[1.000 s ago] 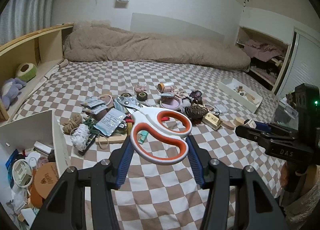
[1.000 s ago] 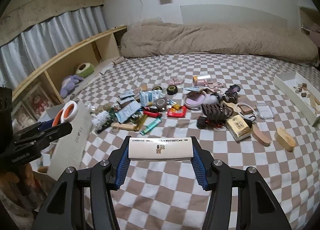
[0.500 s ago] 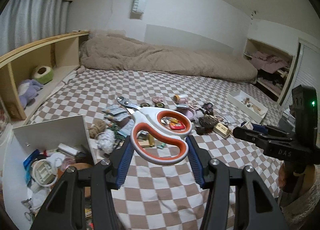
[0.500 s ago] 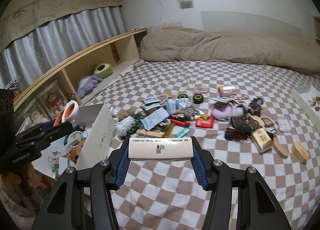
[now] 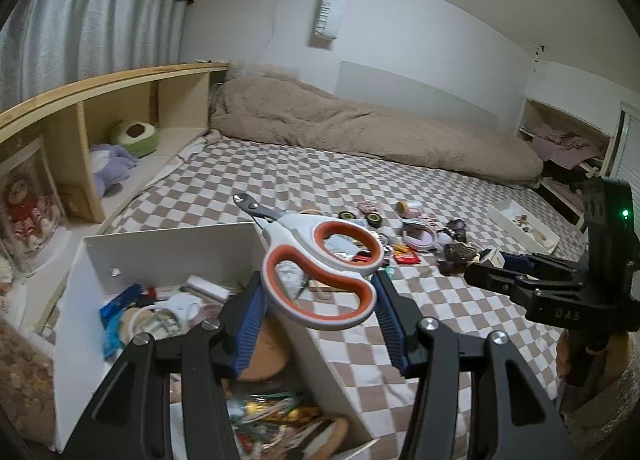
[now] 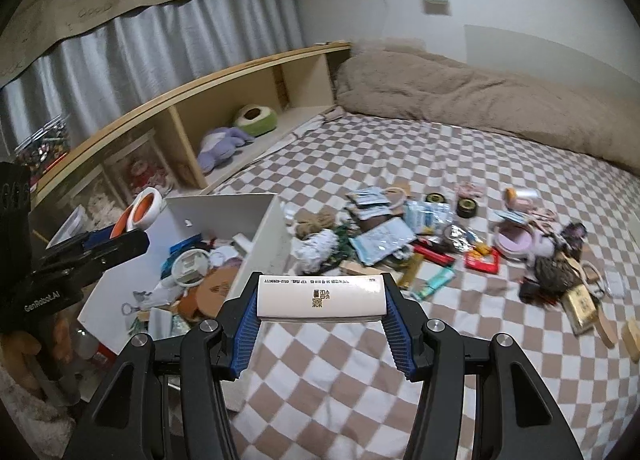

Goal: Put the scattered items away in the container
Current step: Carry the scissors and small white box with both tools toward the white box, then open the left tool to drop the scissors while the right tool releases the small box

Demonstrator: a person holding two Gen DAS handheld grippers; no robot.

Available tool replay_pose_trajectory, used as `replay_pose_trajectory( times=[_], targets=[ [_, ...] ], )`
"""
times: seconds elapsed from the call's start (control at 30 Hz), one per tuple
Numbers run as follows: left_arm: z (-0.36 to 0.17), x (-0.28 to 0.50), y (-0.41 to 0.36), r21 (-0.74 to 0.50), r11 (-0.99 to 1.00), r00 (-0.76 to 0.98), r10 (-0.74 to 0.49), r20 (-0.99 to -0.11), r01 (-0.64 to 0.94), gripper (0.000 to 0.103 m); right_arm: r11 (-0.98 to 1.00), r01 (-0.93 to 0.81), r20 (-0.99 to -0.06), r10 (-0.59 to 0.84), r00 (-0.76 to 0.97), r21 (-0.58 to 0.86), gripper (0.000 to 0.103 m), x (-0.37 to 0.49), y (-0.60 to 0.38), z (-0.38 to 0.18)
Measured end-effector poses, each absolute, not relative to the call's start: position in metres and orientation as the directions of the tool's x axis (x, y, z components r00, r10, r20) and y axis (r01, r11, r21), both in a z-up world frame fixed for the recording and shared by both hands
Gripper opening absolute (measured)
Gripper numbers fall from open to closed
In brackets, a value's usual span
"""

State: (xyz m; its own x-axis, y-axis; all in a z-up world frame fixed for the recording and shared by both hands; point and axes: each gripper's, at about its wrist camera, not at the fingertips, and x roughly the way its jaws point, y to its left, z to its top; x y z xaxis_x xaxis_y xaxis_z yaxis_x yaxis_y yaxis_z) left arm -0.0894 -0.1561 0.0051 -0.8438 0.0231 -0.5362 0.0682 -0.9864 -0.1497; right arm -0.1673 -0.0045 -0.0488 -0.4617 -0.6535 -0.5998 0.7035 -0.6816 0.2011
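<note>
My left gripper (image 5: 320, 296) is shut on white pet nail clippers (image 5: 320, 260) with orange-lined handles, held by the handles with the metal tip pointing up-left. It hangs over the right wall of the white box (image 5: 168, 248), which holds several items. My right gripper (image 6: 322, 298) is shut on a flat white card-like box (image 6: 320, 296) with gold characters, just right of the white box (image 6: 264, 232). The left gripper (image 6: 116, 240) with the orange handles appears at the left in the right wrist view; the right gripper (image 5: 492, 264) appears at the right in the left wrist view.
A pile of scattered items (image 6: 420, 244) lies on the checkered bedspread (image 6: 440, 360). A brown blanket (image 5: 360, 132) lies along the far wall. A wooden shelf (image 5: 100, 108) with plush toys runs on the left. A white tray (image 5: 520, 224) sits at the far right.
Both grippers have swung left with their loads, away from the pile. The white box, at the left edge before, now lies under the left gripper and next to the right one.
</note>
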Motion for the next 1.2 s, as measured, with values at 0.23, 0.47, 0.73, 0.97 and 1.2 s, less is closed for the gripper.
replay_pose_trajectory(
  times=[0.23,0.47,0.73,0.97,1.2],
  targets=[
    [0.002,-0.075,-0.191,-0.122,-0.985,-0.835,-0.032,-0.549,0.118,0.052,-0.634,0.745,-0.592,-0.688,-0.42,0.207,0.056,-0.155,-0.039,-0.045],
    [-0.002,-0.063,-0.221,-0.1,-0.983,-0.819,-0.072,-0.569,0.156,0.052,-0.595,0.778,-0.598,-0.704,-0.384,0.2,0.056,-0.147,-0.069,-0.043],
    [-0.028,-0.061,-0.234,-0.047,-0.985,-0.76,-0.096,-0.643,0.164,0.052,-0.554,0.808,-0.6,-0.721,-0.346,0.201,0.056,-0.139,-0.092,-0.043],
    [-0.074,-0.074,-0.232,-0.038,-0.992,-0.666,-0.054,-0.744,0.123,0.052,-0.534,0.821,-0.613,-0.723,-0.32,0.201,0.056,-0.137,-0.105,-0.046],
    [-0.096,-0.086,-0.226,0.012,-0.999,-0.576,-0.032,-0.817,0.039,0.052,-0.51,0.836,-0.62,-0.727,-0.294,0.202,0.056,-0.136,-0.123,-0.046]
  ],
)
